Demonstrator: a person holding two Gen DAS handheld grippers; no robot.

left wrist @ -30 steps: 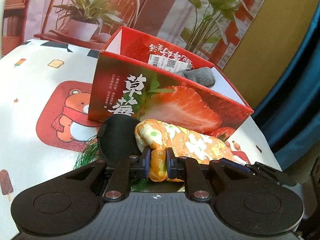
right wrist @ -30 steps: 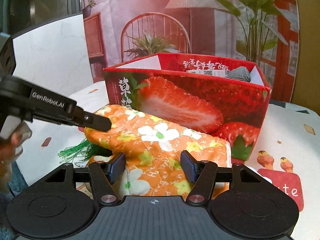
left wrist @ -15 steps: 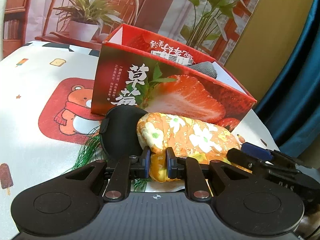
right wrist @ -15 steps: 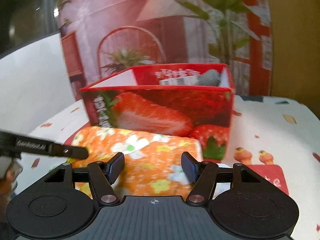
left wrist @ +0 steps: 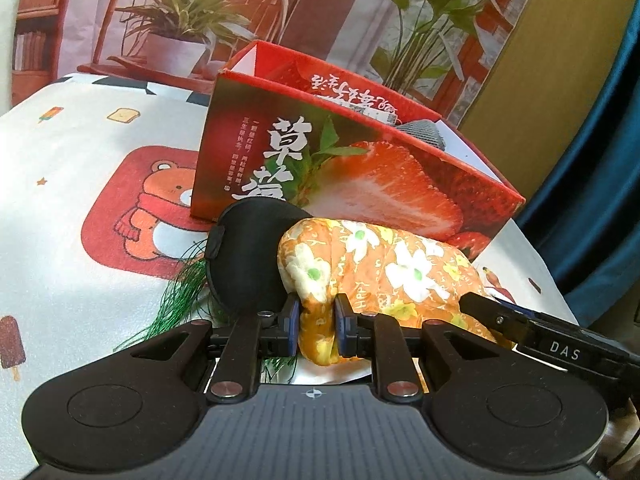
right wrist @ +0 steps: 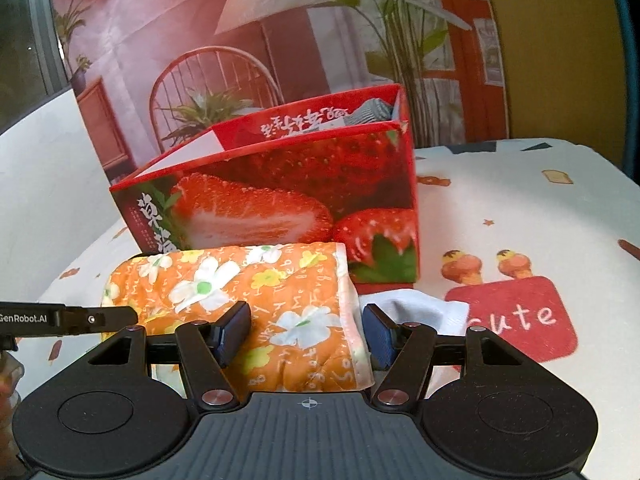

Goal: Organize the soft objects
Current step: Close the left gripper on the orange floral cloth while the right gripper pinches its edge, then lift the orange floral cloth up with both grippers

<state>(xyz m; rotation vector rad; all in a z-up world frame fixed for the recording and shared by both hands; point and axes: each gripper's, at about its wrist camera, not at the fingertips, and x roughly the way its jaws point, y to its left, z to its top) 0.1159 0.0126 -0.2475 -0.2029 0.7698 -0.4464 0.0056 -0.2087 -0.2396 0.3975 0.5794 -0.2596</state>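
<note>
An orange floral quilted cloth lies rolled on the table, right in front of the red strawberry box. My left gripper is shut on a fold at the cloth's near left end. In the right wrist view the same cloth runs across, and my right gripper stands open astride its right end, the white hem close to the right pad. A black finger of the right gripper shows against the cloth's right end. The left gripper's finger reaches in from the left. A grey cloth sits in the box.
A black round soft pad leans beside the cloth's left end, over a green tassel. A white cloth lies by the box's right corner. The printed tablecloth spreads left; a blue curtain hangs right.
My right gripper has rolled and slid toward the cloth's right end, and its finger has come into the left wrist view. The cloth now lies flatter. The left gripper has kept its hold.
</note>
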